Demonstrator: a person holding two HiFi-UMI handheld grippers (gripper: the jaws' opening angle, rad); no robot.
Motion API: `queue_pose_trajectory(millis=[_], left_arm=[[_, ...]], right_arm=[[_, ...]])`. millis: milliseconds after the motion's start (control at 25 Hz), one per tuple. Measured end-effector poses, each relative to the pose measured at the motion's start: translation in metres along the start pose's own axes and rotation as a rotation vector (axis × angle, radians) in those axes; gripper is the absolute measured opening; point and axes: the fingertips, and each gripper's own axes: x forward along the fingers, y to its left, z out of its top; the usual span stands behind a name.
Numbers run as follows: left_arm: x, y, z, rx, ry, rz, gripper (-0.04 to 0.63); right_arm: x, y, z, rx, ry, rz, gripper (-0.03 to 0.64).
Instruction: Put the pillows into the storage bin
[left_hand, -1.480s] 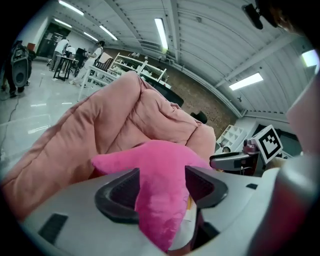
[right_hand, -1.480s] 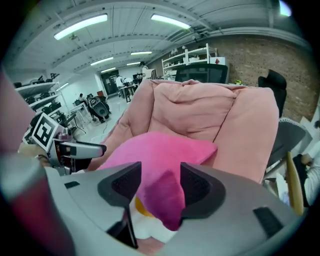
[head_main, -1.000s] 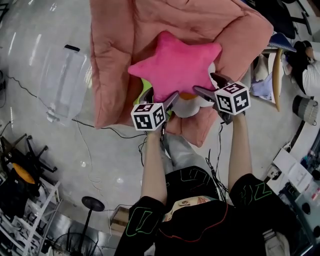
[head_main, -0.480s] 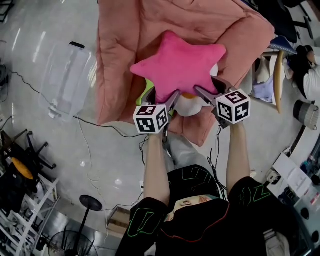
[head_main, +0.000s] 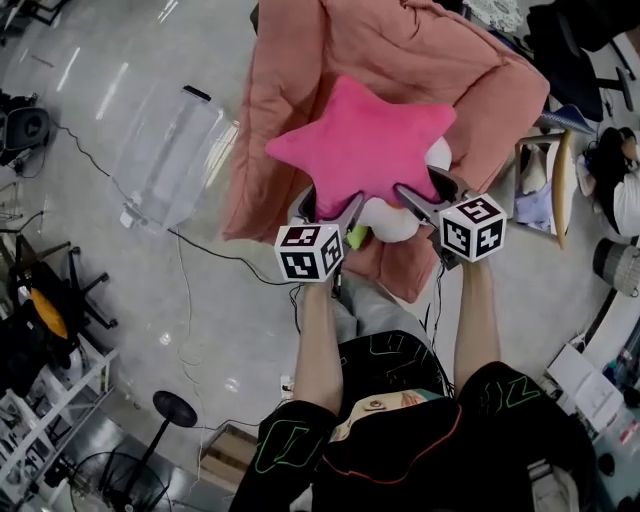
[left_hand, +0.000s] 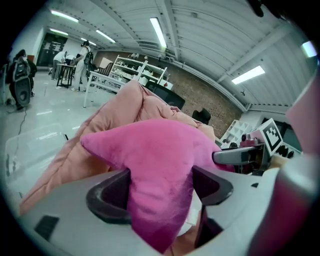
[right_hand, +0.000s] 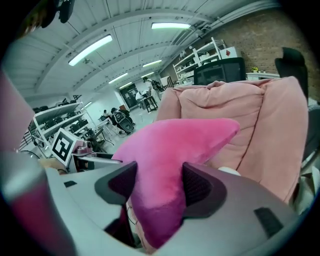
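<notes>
Strip lights (left_hand: 159, 32) hang over white shelves (left_hand: 132, 70), brick wall (left_hand: 205, 97), glossy floor (head_main: 240, 310).

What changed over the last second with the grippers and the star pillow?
The left gripper and right gripper have just closed their jaws on the pink star pillow and raised it. The white pillow and clear storage bin stayed put.

You have no readable words, numbers or brands in view; the two marker cubes (head_main: 310, 251) (head_main: 472, 226) bear only black-and-white square patterns.
</notes>
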Motion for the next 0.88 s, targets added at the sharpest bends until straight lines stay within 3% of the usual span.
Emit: queue_pose_trajectory(millis=[440,880], left_arm=[[-0.075,0.043,0.066,0.019,-0.132,0.115,0.377],[-0.156,0.174,0.092,-0.051,-0.218,0.218,0.379]], right_arm=[[0.03,0.073,0.074,-0.109,-0.056,0.126,0.282],[0.14,0.187,0.115,-0.219,-0.021,0.241,0.282]])
